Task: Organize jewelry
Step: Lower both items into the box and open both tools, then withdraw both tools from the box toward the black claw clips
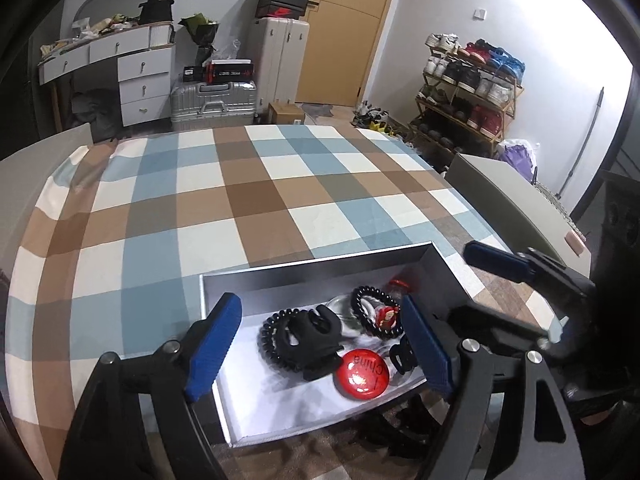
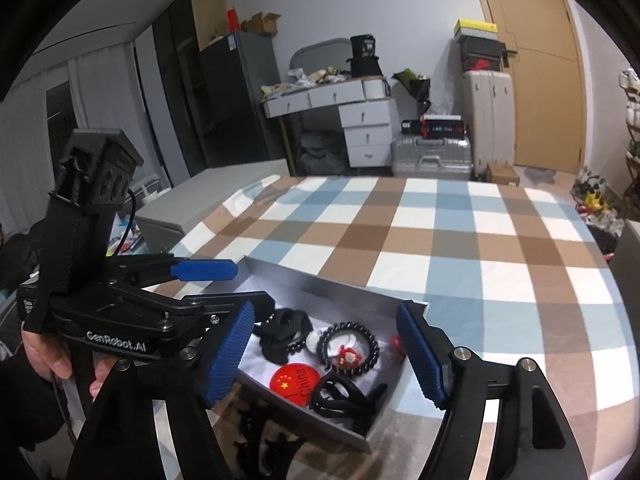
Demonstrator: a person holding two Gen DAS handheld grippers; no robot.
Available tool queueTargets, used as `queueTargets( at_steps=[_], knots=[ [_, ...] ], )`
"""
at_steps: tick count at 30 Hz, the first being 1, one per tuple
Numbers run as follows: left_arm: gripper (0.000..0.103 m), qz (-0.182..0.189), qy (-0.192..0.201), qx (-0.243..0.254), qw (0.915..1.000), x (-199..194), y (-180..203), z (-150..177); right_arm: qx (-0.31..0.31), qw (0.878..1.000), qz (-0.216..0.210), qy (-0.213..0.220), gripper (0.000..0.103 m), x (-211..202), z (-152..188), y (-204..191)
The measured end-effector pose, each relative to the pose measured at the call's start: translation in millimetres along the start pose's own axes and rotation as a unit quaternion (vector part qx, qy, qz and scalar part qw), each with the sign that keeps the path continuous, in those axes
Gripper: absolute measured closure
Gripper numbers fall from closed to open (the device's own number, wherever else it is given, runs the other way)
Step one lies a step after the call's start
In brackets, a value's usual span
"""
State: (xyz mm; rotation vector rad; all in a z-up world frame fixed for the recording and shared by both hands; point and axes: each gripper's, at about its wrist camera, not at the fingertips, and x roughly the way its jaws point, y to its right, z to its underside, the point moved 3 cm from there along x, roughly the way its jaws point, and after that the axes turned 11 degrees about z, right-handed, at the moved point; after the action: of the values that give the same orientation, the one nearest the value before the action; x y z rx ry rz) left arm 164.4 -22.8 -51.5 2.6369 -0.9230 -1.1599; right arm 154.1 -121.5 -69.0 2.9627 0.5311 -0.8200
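A: Both the left gripper [image 1: 322, 344] and the right gripper [image 2: 325, 354] hover wide apart, empty, over the box [image 1: 316, 266] at the tabletop's near edge.

B: Pick the red badge [image 1: 362, 372] first; approach squarely, closing gently.

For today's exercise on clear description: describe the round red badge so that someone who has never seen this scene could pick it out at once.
On the checked tablecloth sits an open grey box lined in white. The round red badge lies near its front edge, beside a black hair claw and black bead bracelets. It alone is a flat, glossy red disc printed with "China".
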Motion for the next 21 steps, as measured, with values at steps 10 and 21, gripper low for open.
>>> queueTargets(
  at_steps=[10, 21],
  knots=[
    [0.024, -0.061, 0.038, 0.005, 0.9974, -26.1, 5.1, 7.0, 0.006, 0.999, 0.017, 0.034, 0.018, -36.1, 2.8, -0.6],
    [0.012, -0.123, 0.083, 0.011, 0.9888, -58.2, 15.5, 20.5, 0.019, 0.997, 0.017, 0.077, 0.008, -74.7, 10.2, -11.2]
  ],
)
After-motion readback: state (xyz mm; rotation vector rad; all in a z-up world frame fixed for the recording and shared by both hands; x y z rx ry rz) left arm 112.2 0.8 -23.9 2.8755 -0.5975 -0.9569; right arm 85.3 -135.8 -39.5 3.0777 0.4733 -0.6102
